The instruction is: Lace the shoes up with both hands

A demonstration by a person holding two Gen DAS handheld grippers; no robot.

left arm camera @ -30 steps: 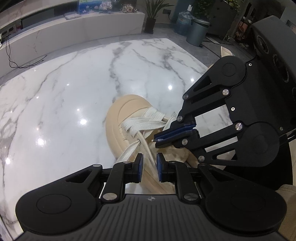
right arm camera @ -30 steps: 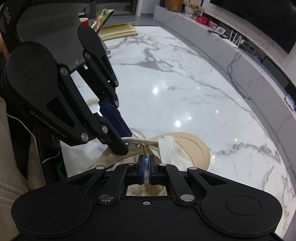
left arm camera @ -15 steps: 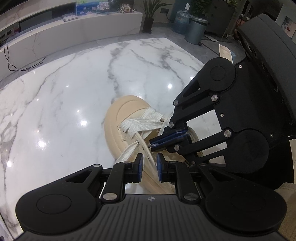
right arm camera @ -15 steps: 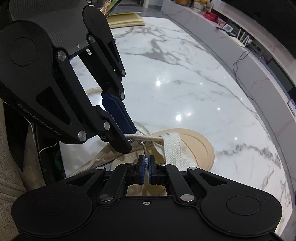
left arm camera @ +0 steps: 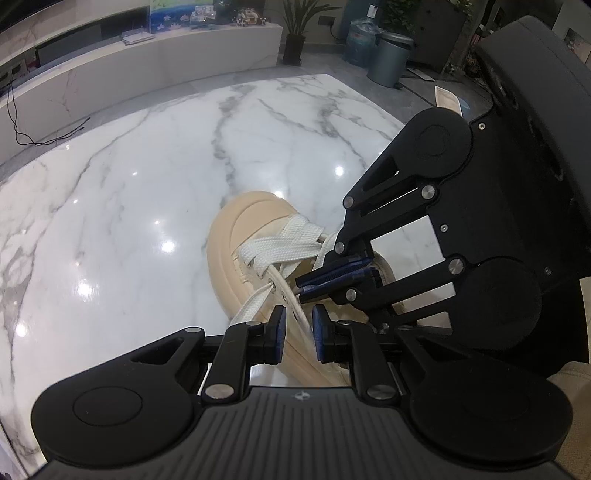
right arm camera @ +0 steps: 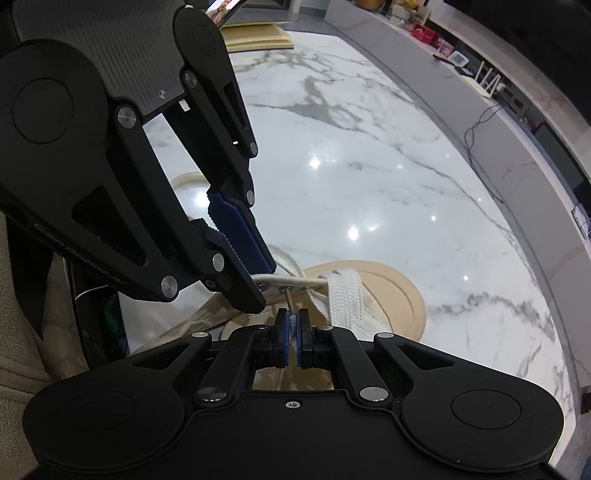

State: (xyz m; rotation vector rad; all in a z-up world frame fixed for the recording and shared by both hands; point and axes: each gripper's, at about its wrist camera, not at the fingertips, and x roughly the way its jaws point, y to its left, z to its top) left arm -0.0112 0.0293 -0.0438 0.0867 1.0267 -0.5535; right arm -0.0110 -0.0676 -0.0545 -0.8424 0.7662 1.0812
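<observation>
A beige shoe point(left arm camera: 229, 251) point(right arm camera: 388, 295) lies on the white marble table point(left arm camera: 147, 177), its wide white laces point(left arm camera: 280, 247) point(right arm camera: 343, 295) crossed near the toe. My right gripper point(right arm camera: 292, 325) point(left arm camera: 303, 290) is shut on the lace's thin end point(right arm camera: 289, 301), which points at a metal eyelet in the cream eyelet strip point(right arm camera: 303, 283). My left gripper point(left arm camera: 298, 328) point(right arm camera: 264, 286) hangs over the shoe's side with a narrow gap between its jaws. One lace strand point(left arm camera: 297, 314) runs through that gap, and the pads do not press on it.
A beige rim point(right arm camera: 184, 181) shows behind my left gripper. Flat beige items point(right arm camera: 255, 35) lie at the table's far end. Beyond the table are a low marble ledge point(left arm camera: 166, 74), a grey bin point(left arm camera: 391, 55) and a potted plant point(left arm camera: 295, 33). A person's beige clothing point(right arm camera: 22, 332) is close by.
In the left wrist view my right gripper and the lace end have edged slightly left and down toward the eyelet row. Both pairs of jaws look unchanged.
</observation>
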